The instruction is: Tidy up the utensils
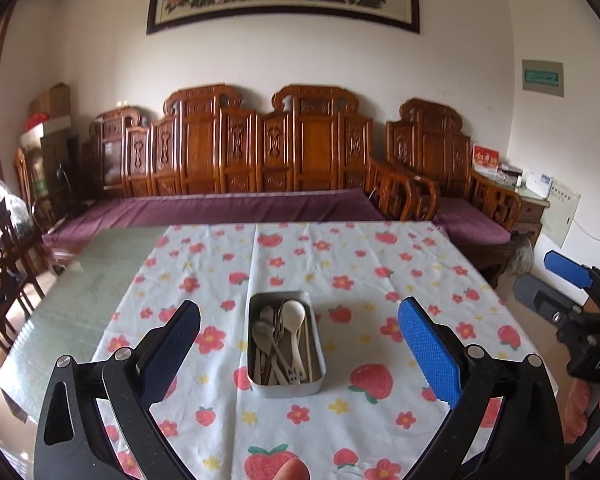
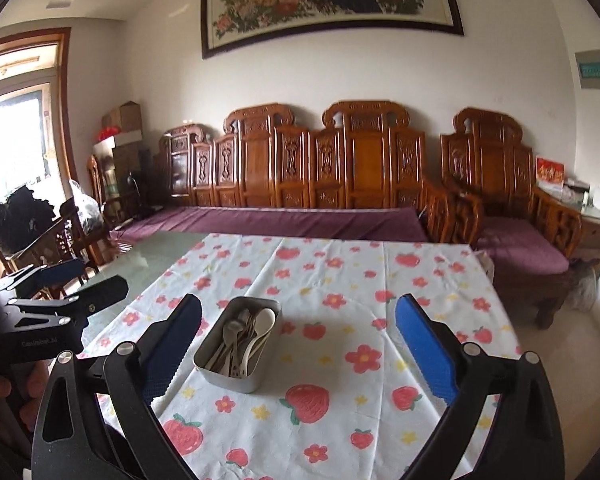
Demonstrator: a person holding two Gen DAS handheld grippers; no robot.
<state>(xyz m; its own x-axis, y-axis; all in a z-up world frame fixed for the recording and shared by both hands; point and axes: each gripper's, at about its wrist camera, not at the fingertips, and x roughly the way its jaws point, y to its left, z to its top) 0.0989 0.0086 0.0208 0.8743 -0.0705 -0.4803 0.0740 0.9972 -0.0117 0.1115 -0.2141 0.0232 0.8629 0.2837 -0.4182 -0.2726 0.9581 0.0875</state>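
Left hand-held gripper [image 1: 299, 344] spread, tray [image 1: 318, 368] between

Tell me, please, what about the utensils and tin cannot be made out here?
- Utensil count in the metal tin: they overlap, both views.
- Lower ends, right wrist view: behind the tin's near wall.
- Wooden sticks beside the white spoon: too thin to identify.
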